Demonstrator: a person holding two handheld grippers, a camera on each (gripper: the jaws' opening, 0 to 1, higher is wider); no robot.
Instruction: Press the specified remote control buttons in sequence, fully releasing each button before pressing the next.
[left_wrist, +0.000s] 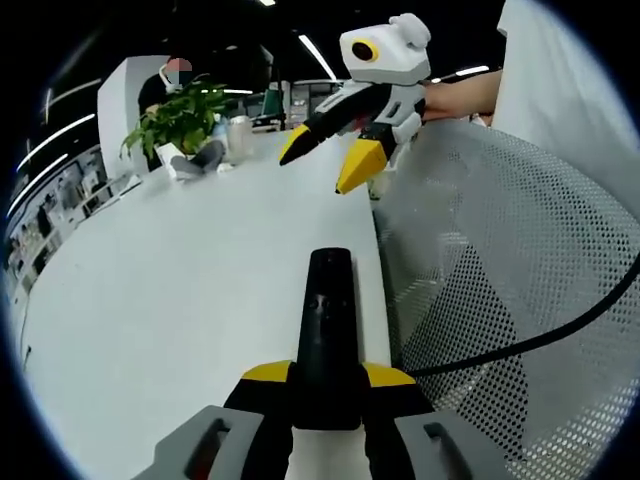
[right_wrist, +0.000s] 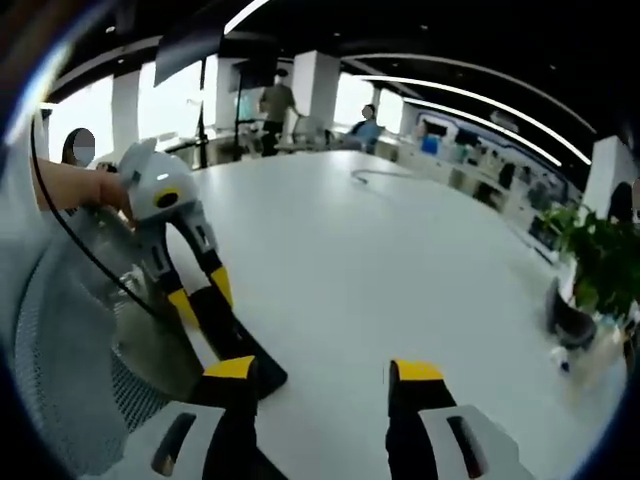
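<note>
big white table (left_wrist: 180, 300), potted plant (left_wrist: 180, 118) upper left, white mesh chair (left_wrist: 500, 270) on the right, black cable (left_wrist: 540, 335) draped across it

Counted 1 black remote (left_wrist: 328, 330), 2 grippers: the left gripper (left_wrist: 328, 380) and the right gripper (right_wrist: 322, 372). Also 1 white table (left_wrist: 180, 290), 1 mesh chair (left_wrist: 500, 270), 1 potted plant (left_wrist: 180, 118), and 2 people (right_wrist: 275, 100) standing far off.

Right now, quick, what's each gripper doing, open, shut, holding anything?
Left gripper: shut on the black remote control.
Right gripper: open, holding nothing, jaws spread above the white table.
</note>
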